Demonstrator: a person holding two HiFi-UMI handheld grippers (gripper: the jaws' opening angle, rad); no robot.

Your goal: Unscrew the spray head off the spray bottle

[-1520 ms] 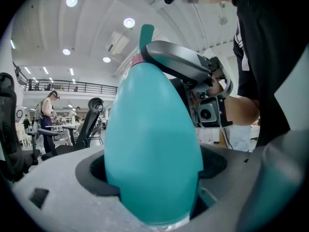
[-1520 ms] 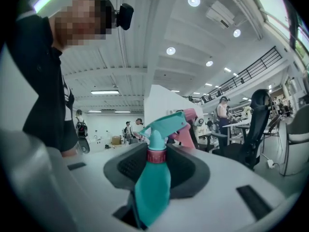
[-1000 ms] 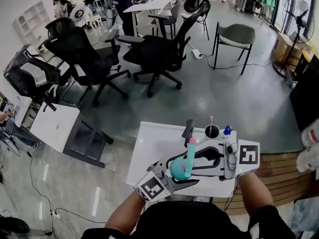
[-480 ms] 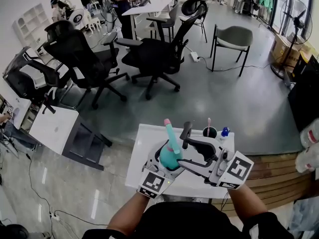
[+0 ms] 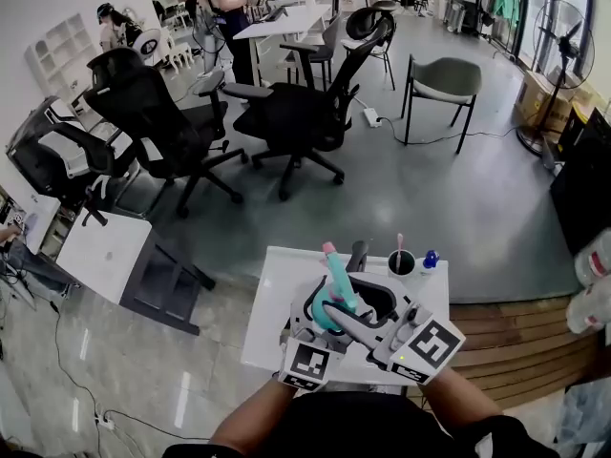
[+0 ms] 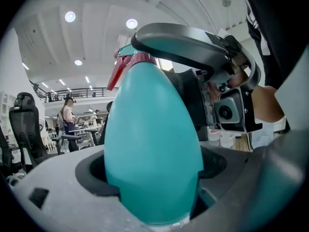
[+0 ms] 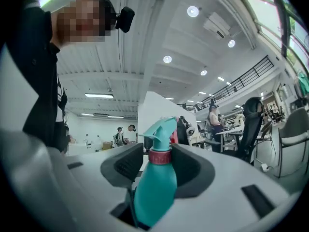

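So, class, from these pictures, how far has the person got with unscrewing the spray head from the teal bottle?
Done: the left gripper is clamped on the body of the spray bottle, steadying it. In hand: the right gripper has just been closing its jaws around the red collar, with a gap on one side. Left: the spray head sits fully on the neck, so all the unscrewing.

White rectangular table (image 5: 277, 299) carries a black round cup (image 5: 402, 262) holding a pink-tipped stick; a small blue-topped item (image 5: 427, 258) stands just beside it.
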